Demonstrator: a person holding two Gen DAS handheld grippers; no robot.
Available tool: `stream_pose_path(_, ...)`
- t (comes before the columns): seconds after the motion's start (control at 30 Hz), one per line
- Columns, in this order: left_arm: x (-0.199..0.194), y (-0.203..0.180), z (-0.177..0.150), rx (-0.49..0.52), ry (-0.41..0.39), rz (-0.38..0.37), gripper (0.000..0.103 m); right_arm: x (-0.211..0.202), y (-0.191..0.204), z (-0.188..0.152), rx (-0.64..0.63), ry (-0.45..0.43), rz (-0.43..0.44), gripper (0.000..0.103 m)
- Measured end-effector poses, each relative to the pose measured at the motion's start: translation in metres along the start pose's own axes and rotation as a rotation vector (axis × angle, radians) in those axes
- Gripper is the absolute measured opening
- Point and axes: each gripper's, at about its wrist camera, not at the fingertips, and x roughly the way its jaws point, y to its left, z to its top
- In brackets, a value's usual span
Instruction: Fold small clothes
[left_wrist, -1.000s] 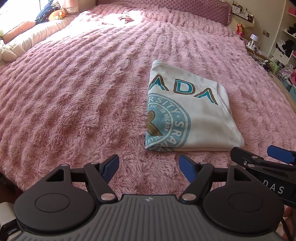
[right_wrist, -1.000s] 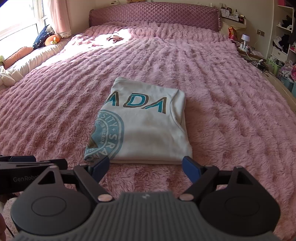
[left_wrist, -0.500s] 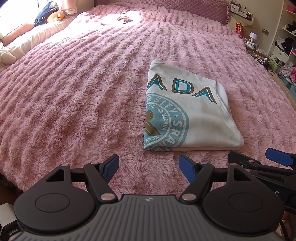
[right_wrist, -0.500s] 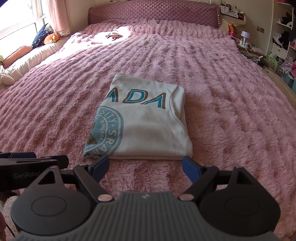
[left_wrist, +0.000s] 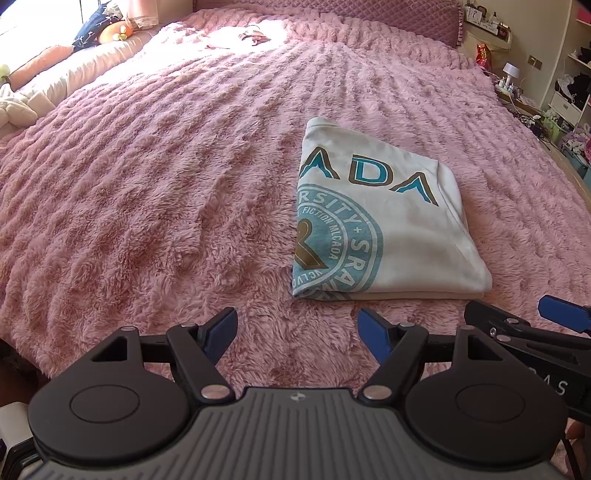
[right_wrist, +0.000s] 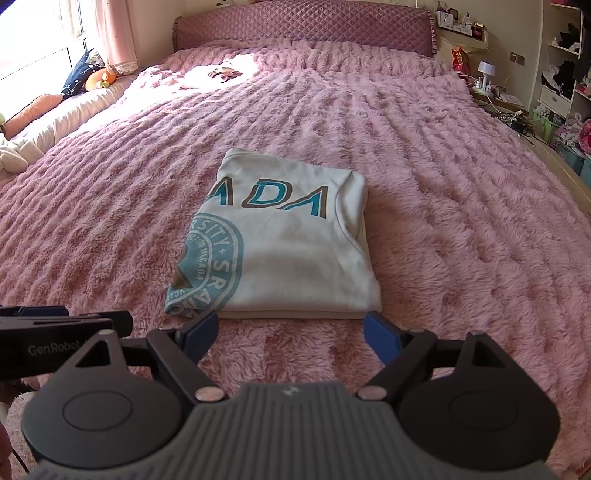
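A white T-shirt (left_wrist: 399, 229) with teal lettering and a round teal print lies folded into a neat rectangle on the pink fluffy bedspread (left_wrist: 155, 192). In the right wrist view the T-shirt (right_wrist: 295, 251) sits straight ahead, its near edge just beyond the fingertips. My left gripper (left_wrist: 297, 328) is open and empty, hovering over the blanket to the near left of the shirt. My right gripper (right_wrist: 291, 328) is open too, holding nothing. Each gripper shows at the edge of the other's view: the right gripper (left_wrist: 524, 325), and the left gripper (right_wrist: 66, 321).
The quilted purple headboard (right_wrist: 303, 26) closes the far end. Pillows and soft toys (right_wrist: 88, 74) line the left side by the window. A small dark item (right_wrist: 225, 72) lies far up the bed. A cluttered bedside table (right_wrist: 487, 85) and shelves (right_wrist: 565, 66) stand at the right.
Both grippers have drawn back and risen slightly from the folded shirt, still open. The shirt itself has not moved.
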Motion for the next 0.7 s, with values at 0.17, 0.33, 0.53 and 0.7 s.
stream_pose_path(0.17, 0.0001, 0.0002, -0.0001, -0.006, 0.002, 0.0, 0.087, -0.001, -0.0006, 0.0007, 0.001, -0.001, -0.001, 0.082)
stream_pose_path(0.33, 0.0004, -0.0002, -0.0001, -0.002, 0.003, 0.001, 0.087, -0.0014, -0.0009, 0.001, 0.0, -0.002, -0.001, 0.082)
stream_pose_path(0.53, 0.0013, -0.002, -0.0003, 0.007, 0.003, 0.014, 0.087, -0.0018, -0.0005, 0.0012, 0.001, 0.0, -0.002, 0.082)
stream_pose_path(0.7, 0.0026, -0.004, -0.0003, 0.019, 0.008, 0.011, 0.087, -0.0019, -0.0019, 0.0019, 0.006, 0.003, -0.004, 0.082)
